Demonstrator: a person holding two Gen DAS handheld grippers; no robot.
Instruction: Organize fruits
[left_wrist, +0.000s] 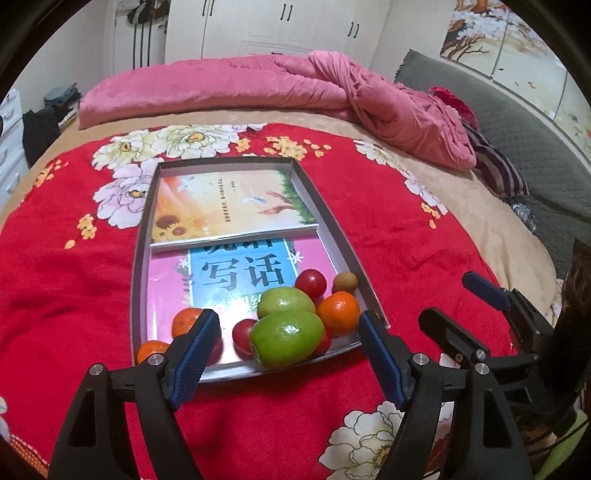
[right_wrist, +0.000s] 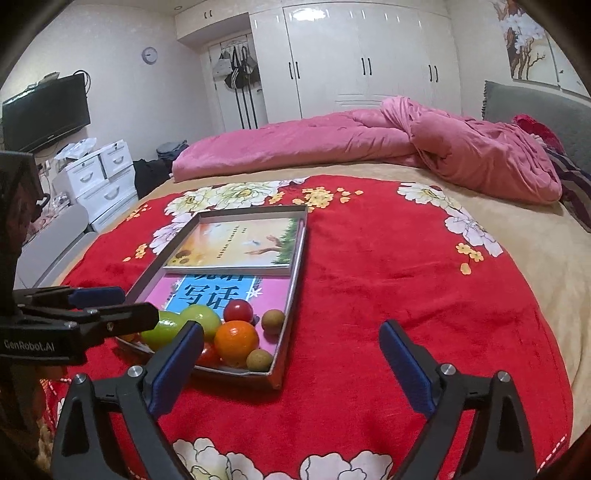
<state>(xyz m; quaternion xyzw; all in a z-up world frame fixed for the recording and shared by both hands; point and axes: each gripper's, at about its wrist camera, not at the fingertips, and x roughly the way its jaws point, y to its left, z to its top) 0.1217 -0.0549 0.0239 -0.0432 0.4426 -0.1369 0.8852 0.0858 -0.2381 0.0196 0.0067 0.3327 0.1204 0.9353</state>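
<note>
The left gripper (left_wrist: 288, 339) stood open, jaws wide apart, over the fruits (left_wrist: 286, 338) heaped at the near end of the tray (left_wrist: 138, 273). The right gripper (right_wrist: 291, 354) hung likewise open and empty beside it. Advised: centre on one green fruit (left_wrist: 282, 302) before closing, avoiding neighbours.

Red floral blanket (right_wrist: 369, 295) spread over bed, tan sheet (right_wrist: 535, 251) exposed beyond its edge. Pink quilt (right_wrist: 369, 144) bunched along far side, reaching grey headboard (right_wrist: 535, 107). White wardrobe (right_wrist: 369, 55) against back wall, bags (right_wrist: 238, 68) hanging beside it. Television (right_wrist: 46, 110) mounted at left above white drawers (right_wrist: 99, 177). Round clock (right_wrist: 149, 55) on wall. Floral painting (left_wrist: 498, 37) above headboard.
</note>
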